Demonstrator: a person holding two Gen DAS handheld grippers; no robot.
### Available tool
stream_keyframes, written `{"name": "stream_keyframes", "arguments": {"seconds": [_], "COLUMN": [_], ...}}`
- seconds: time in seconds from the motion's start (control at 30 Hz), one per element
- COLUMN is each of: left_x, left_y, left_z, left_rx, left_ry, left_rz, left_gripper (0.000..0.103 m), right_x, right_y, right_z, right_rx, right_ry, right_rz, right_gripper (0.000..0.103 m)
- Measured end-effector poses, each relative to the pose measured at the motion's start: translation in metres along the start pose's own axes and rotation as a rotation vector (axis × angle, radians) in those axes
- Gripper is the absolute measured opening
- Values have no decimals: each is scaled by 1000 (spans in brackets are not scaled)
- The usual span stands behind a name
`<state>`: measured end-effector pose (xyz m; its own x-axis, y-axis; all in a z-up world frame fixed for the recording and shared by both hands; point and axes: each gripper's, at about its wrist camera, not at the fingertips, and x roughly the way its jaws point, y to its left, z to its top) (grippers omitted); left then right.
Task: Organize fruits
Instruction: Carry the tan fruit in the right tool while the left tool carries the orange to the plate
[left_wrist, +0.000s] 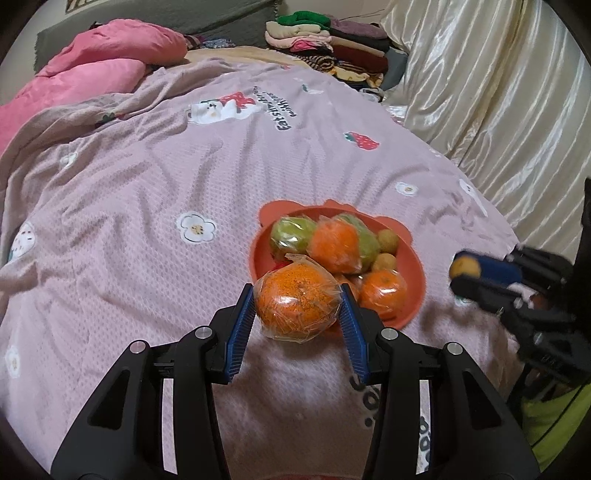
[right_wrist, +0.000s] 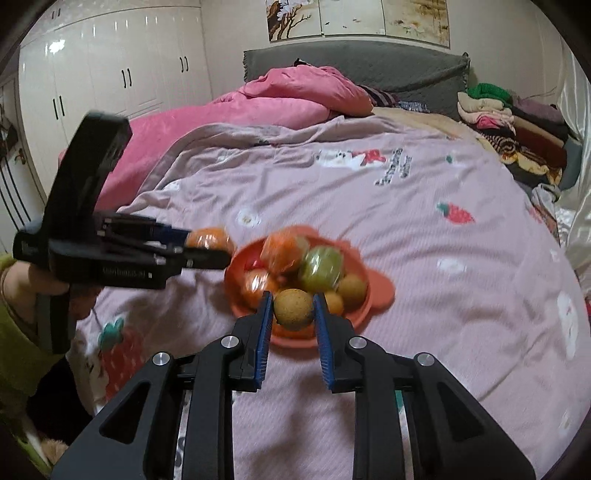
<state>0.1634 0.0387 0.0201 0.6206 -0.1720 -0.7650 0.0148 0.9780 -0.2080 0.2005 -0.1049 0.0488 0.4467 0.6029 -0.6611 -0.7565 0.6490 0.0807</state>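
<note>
1. Fruits fill an orange bowl (left_wrist: 413, 295) set on a pink printed bedspread (left_wrist: 166, 184) – plastic-wrapped oranges, wrapped green fruits (left_wrist: 290, 236), and a few small brownish-yellow round fruits, probably longans.
2. Left gripper (left_wrist: 297, 306) is clamped on a large plastic-wrapped orange (left_wrist: 297, 304); both blue pads press its sides, and it hangs above the bedspread at the bowl's near rim, clear of the other fruit.
3. Right gripper (right_wrist: 293, 308) is closed on one small brown round fruit (right_wrist: 293, 308), pads tight against it. In its own view the fruit sits in front of the bowl's near edge; the left wrist view shows that gripper off to the bowl's side, so it looks lifted clear, though motion blur keeps me from being sure.
4. Step in hand, as I read it: both hands have a piece picked out and are carrying it – either away from the bowl for sorting or toward it. No second container or sorted pile shows in either view, so the destination is unknown.
5. Next move calls for steady carrying and a low, gentle release. The wrapped orange's slick film could slip in the pads, and the round little fruit will roll on the soft, wrinkled cloth if dropped from height.
6. Keep the two grippers apart on the way, since they work close beside the same bowl.
</note>
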Motion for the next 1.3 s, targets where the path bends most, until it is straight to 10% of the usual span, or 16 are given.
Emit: {"name": "stream_keyframes", "arguments": {"seconds": [1.3], "left_x": [27], "left_y": [-2], "left_z": [12], "left_rx": [1], "left_ry": [25], "left_rz": [-15], "left_gripper": [37], "right_x": [40], "right_y": [-26], "right_z": [-1], "right_rx": [73], "right_ry": [55], "right_rz": [12], "right_gripper": [21]}}
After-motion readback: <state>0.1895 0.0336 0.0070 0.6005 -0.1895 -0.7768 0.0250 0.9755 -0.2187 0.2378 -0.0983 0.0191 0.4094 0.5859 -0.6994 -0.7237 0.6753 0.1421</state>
